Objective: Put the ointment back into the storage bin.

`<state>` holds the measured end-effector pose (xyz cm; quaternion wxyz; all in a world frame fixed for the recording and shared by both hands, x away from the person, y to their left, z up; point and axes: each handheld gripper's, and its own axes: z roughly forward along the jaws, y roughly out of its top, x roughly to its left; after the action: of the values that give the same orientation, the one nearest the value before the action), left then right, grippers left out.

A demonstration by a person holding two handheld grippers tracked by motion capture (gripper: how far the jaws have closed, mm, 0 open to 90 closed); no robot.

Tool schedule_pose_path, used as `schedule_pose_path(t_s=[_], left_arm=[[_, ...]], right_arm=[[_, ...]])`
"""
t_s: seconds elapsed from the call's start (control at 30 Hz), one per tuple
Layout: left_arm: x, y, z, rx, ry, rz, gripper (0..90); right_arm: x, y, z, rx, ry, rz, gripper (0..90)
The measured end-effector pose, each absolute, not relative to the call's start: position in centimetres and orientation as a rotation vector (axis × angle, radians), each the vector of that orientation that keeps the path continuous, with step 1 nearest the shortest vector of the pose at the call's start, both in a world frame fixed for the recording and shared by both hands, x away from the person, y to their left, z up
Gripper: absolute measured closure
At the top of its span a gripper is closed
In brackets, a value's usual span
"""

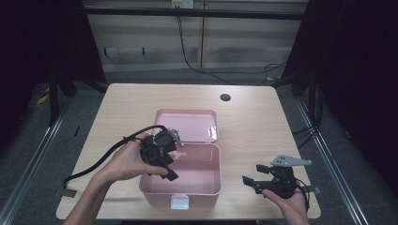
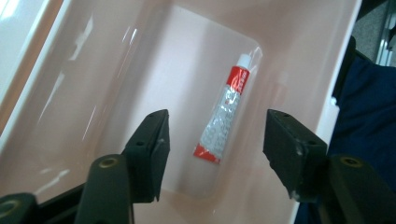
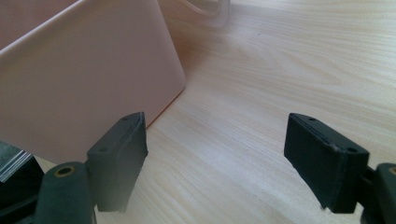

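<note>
A pink plastic box [image 1: 213, 187] stands open at the table's near middle, its lid [image 1: 190, 124] laid back behind it. A small red-and-white tube [image 2: 225, 112] lies on the box's floor. My left gripper [image 1: 165, 165] hangs over the box's left side, pointing down into it. Its jaws stand open above the tube [image 2: 212, 140] with nothing between them. My right gripper [image 1: 256, 176] rests low over the table to the right of the box, jaws open and empty [image 3: 215, 158]. The box's outer wall [image 3: 84, 84] rises just ahead of it on the left.
The light wooden table [image 1: 253, 126] has a round cable hole [image 1: 225, 97] at its far side. A white latch [image 1: 179, 202] sits on the box's front. A black cable [image 1: 101, 161] trails from the left gripper across the table's left part.
</note>
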<state>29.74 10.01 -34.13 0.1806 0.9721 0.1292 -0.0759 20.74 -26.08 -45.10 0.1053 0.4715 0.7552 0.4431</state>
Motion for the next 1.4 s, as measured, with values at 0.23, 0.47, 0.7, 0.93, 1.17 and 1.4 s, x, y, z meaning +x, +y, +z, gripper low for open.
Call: schedule_pose_path(t_s=[0.23,0.47,0.7,0.93,1.17,1.4], left_arm=[[29.9,12.4,-33.1,2.708,0.421,-0.171,39.8],[29.5,13.5,-32.7,2.692,0.422,-0.159,39.8],[29.7,15.8,-32.3,2.625,0.441,-0.117,39.8],[29.3,18.6,-32.4,2.560,0.511,-0.110,38.7],[29.0,20.5,-33.1,2.535,0.562,-0.096,37.0],[29.0,22.8,-34.8,2.471,0.663,-0.042,37.1]], right_arm=[[20.7,-26.1,-45.1,1.395,2.223,1.306,21.1],[20.7,-26.1,-45.1,1.396,2.222,1.304,21.1],[20.8,-26.1,-45.1,1.401,2.223,1.300,21.0],[20.8,-26.1,-45.2,1.405,2.219,1.302,21.0],[20.8,-26.1,-45.2,1.405,2.219,1.300,21.0],[20.8,-26.1,-45.2,1.412,2.221,1.295,20.9]])
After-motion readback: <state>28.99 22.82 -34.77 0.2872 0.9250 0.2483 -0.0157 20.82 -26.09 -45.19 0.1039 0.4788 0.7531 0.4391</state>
